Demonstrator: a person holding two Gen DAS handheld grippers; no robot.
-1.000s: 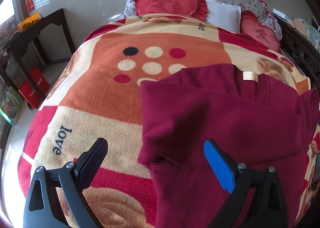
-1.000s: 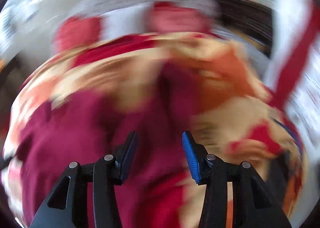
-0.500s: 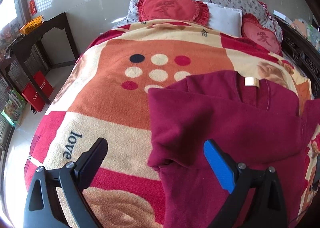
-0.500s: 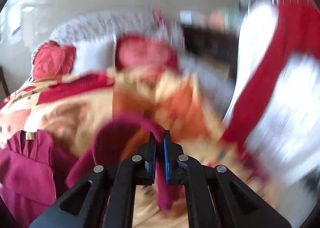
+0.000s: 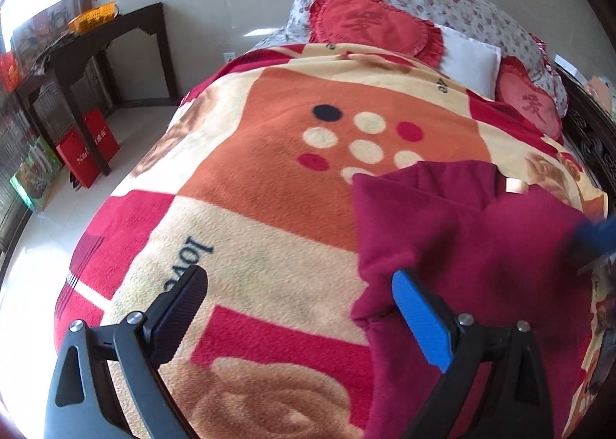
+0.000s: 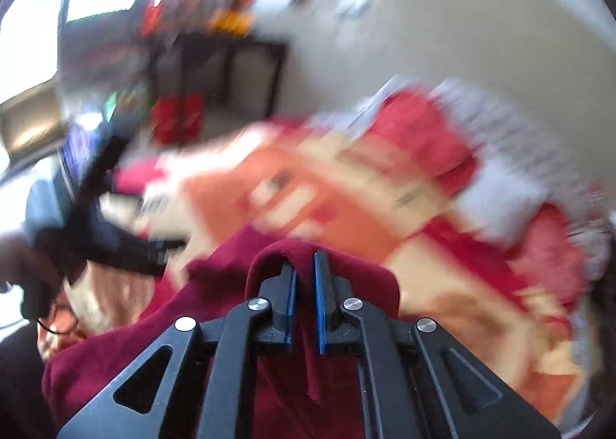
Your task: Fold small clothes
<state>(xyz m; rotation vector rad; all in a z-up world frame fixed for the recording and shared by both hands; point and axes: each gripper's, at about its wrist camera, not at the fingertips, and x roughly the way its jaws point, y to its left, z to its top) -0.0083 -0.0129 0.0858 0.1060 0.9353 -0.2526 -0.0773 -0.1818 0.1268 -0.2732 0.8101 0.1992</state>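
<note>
On the bed's patterned blanket (image 5: pixel 238 216), toward its right side, lies the maroon sweater (image 5: pixel 462 246): soft, light fleece that bunches, best pinched at an edge. The right gripper (image 6: pixel 305 273) has its fingers clamped on a fold; the left gripper (image 5: pixel 296 292) gapes wide, empty. The right view is smeared, the sweater's far-right edge cut off.

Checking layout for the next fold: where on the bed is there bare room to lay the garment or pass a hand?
Free: the blanket from the dot pattern down past the "love" lettering to its left edge. Crowded: the right side, under the maroon garment, which the right gripper pinches, and the head end with heart cushions. The left gripper hangs open.
</note>
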